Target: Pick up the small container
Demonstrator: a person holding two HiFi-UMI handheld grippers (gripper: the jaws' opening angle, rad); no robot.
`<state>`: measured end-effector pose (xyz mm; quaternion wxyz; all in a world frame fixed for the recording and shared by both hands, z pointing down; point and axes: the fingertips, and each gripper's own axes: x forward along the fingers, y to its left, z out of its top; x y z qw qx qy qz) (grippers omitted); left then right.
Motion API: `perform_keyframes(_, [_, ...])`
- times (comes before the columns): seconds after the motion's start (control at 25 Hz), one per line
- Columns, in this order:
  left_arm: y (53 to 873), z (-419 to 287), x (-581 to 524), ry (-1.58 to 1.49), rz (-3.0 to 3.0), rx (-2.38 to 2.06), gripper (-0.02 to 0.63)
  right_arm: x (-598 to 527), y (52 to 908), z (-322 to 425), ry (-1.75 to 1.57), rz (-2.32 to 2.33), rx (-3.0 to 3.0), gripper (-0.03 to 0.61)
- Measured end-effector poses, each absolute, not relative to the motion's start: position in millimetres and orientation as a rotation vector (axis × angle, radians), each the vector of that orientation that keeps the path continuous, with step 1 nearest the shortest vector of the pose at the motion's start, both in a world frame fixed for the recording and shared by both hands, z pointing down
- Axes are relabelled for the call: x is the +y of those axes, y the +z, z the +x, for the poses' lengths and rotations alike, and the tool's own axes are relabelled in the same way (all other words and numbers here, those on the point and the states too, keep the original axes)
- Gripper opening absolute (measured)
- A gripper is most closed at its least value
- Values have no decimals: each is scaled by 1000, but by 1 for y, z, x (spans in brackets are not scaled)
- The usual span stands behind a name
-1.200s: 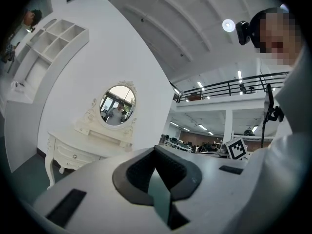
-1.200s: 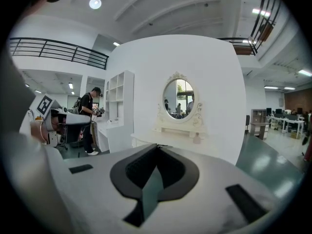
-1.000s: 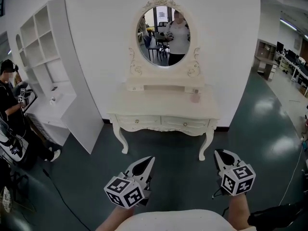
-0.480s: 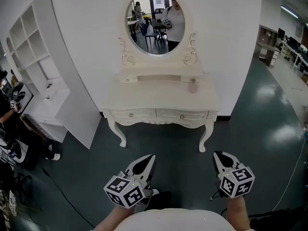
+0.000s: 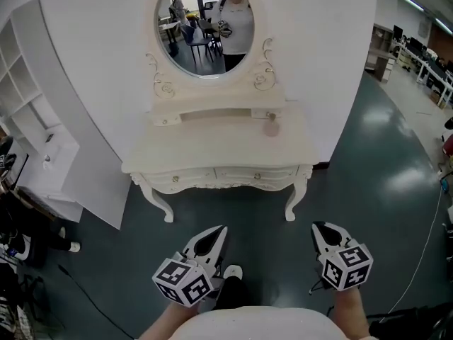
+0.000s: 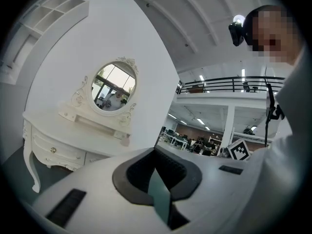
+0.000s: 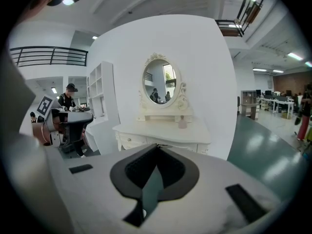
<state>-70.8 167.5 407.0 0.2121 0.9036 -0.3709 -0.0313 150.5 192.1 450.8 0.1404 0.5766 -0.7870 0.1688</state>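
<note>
The white shelf unit has slid toward the left edge, and the cream dressing table with its oval mirror looms nearer than before. The left gripper is pressed together and empty. The small pink container stands at the tabletop's right rear. The right gripper is likewise closed and empty, above the glossy dark-green floor.

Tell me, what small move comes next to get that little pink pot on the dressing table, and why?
Probably step closer, bringing the right claw toward the small pink container. It stands at the back right of the dressing table, while that claw and the left claw hang low over the floor, shut and empty, well short of it.
</note>
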Motion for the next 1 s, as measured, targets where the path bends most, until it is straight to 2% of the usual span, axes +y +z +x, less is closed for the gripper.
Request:
perform_keyframes(0.52, [384, -81, -8, -69, 2601, -902, 0, 28, 427, 123, 487, 1733, -2253, 2])
perform_keyframes(1.0, [386, -57, -126, -75, 2625, -786, 0, -83, 419, 135, 453, 1928, -2198, 2])
